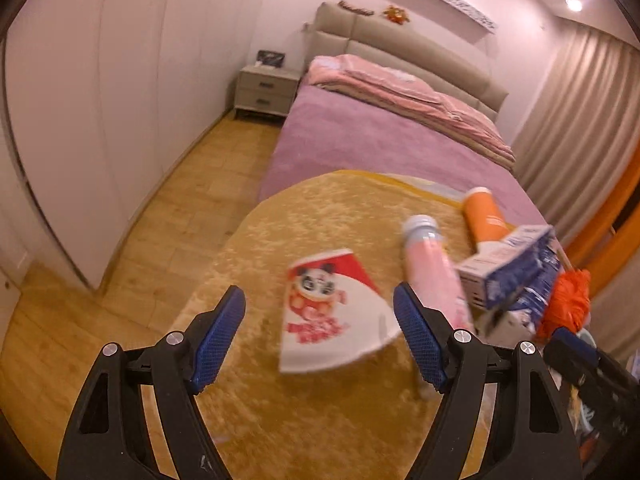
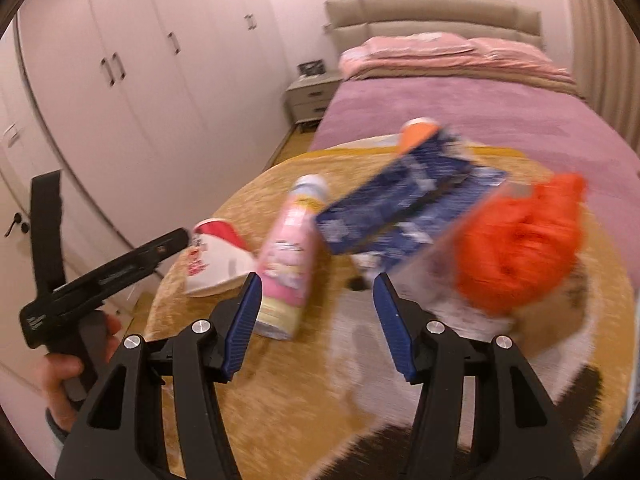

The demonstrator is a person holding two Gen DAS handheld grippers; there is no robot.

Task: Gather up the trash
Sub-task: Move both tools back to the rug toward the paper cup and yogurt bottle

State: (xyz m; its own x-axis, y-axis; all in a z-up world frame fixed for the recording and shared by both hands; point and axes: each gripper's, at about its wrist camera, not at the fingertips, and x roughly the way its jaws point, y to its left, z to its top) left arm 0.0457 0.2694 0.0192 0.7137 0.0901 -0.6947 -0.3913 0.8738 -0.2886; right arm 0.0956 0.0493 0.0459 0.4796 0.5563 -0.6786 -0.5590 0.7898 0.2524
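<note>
1. Fingers, left wrist view: the left gripper (image 1: 320,336) holds its blue ribbed pads (image 1: 218,340) spread wide with nothing pinched between them. A flattened red-and-white paper cup printed with a panda (image 1: 330,312) lies on the round golden plush rug (image 1: 320,216) spread over the foot of the purple-covered bed (image 1: 360,136), and shows through the gap of the jaws, apart from both pads.
2. Same view, right of the cup: a pink cylindrical can with a pale lid (image 1: 430,264), an orange cylinder (image 1: 484,216), a blue-and-white carton (image 1: 516,272) and an orange crumpled plastic bag (image 1: 566,304), all blurred. Whether the carton touches the can cannot be told.
3. Right wrist view: the right gripper (image 2: 318,320) has its pads parted and empty. The pink can (image 2: 286,264) lies just beside the left-hand pad; the carton (image 2: 400,208) and orange bag (image 2: 520,248) lie ahead and to the right.
4. Same view, left edge: a person's hand (image 2: 72,364) grips the handle of the left gripper (image 2: 176,238), whose tip points at the paper cup (image 2: 218,256).
5. Judgement of the step: both tools appear to be approaching the trash, none yet collected.
6. Technique: the flattened cup offers thin edges, so the left jaws should probably straddle its narrow side and close firmly. The can is likely to roll; the right pads should meet it across its width near mid-length.
</note>
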